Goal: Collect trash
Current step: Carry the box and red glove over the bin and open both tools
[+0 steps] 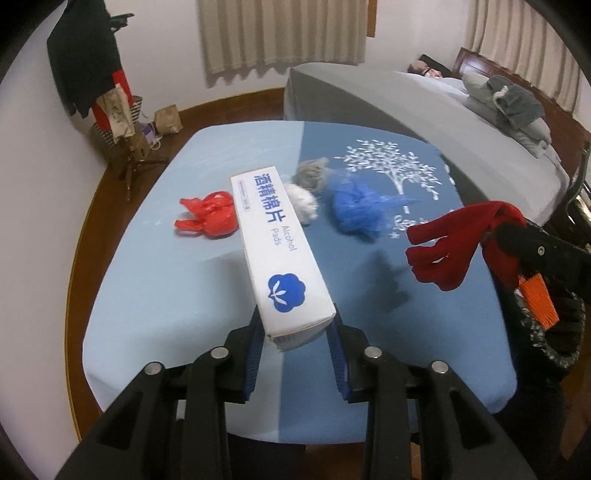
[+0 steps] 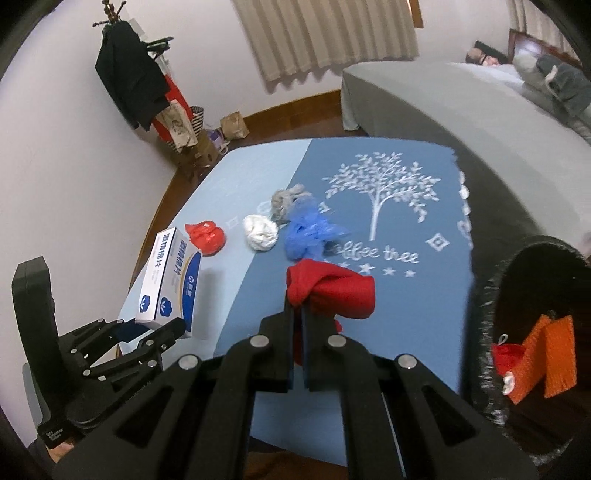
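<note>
Against the white wall at the far left a coat stand [image 2: 125, 70] carries dark clothing, with bags [image 2: 232, 127] on the wooden floor at its foot. The table [image 1: 155, 295] wears a two-tone blue cloth, pale on its left part and darker on the right, where a white tree is printed. On the pale part lies a crumpled red plastic bag [image 1: 208, 218]. Just right of it, lifted above the cloth, the left gripper [image 1: 295, 339] is clamped on the near end of a white alcohol pads box [image 1: 275, 251], blue pads pressing both its long sides, the box reaching away over the table. Beyond the box's far end sit a white paper wad [image 1: 303, 201], a grey wad [image 1: 314, 171] behind it, and a crumpled blue plastic bag [image 1: 356, 210] just to their right, the three close together near the line where the two blues meet. Further right, the right gripper [image 2: 298, 314] has its jaws pressed together on a red knitted glove [image 2: 332, 288], which hangs clear of the cloth with its fingers drooping. At the right edge, beside the table, stands a bin lined with a black bag [image 2: 487, 295]; orange and red scraps [image 2: 546, 358] lie inside it. Behind the table a bed [image 1: 406, 107] with grey covers stretches to the right, a heap of grey bedding [image 1: 509, 103] on it, under pleated beige curtains [image 1: 280, 33].
</note>
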`<state>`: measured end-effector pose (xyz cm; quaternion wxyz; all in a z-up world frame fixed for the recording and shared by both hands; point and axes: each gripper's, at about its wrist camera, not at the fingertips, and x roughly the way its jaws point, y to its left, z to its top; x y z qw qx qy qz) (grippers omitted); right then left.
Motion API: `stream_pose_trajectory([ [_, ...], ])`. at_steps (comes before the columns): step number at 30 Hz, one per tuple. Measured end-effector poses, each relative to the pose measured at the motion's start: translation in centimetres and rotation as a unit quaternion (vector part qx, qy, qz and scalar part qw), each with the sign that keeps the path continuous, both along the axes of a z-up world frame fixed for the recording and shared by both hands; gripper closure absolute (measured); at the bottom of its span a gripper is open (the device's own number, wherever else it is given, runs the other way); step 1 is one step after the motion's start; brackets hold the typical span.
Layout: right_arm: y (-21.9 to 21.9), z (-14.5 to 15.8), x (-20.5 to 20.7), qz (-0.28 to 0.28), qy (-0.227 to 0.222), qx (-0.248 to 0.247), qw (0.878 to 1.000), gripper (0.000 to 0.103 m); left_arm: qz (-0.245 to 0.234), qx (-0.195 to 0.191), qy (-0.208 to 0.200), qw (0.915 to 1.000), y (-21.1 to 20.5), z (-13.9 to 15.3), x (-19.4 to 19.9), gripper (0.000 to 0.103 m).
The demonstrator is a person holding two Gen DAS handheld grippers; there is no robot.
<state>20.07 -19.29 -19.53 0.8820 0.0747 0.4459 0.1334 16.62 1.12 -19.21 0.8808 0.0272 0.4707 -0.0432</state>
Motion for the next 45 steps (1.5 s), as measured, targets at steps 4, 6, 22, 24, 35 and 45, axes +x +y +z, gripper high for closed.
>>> stream_pose_trajectory([
  [4,-1.1,1.1,-0.9,-0.008,-0.011,-0.003,1.0,0.1,-0.008,0.002,-0.004,1.0,-1.4,0.9,-0.5,0.07],
  [6,-1.6,1.7,-1.3,-0.012,-0.016,-0.005,1.0,0.1,-0.013,0.004,-0.007,0.9999,-2.2,1.6,-0.8,0.07],
  [22,-7.7,4.2,-3.9,-0.053,-0.044,-0.029,0.997,0.1,-0.056,-0.008,-0.029,0.998,-8.1,5.4,-2.1,0.074],
  [24,-8.5,4.3,-3.9,-0.06,-0.046,-0.032,0.997,0.1,-0.065,-0.004,-0.032,0.9974,-9.1,5.5,-2.1,0.074],
  [35,-11.2,4.0,-4.0,-0.079,-0.044,-0.032,0.995,0.1,-0.088,0.005,-0.027,0.9957,-12.1,4.0,-1.2,0.075],
  [45,-14.3,4.4,-4.5,-0.097,-0.04,-0.035,0.994,0.1,-0.112,-0.002,-0.033,0.9932,-15.3,4.9,-0.7,0.075],
])
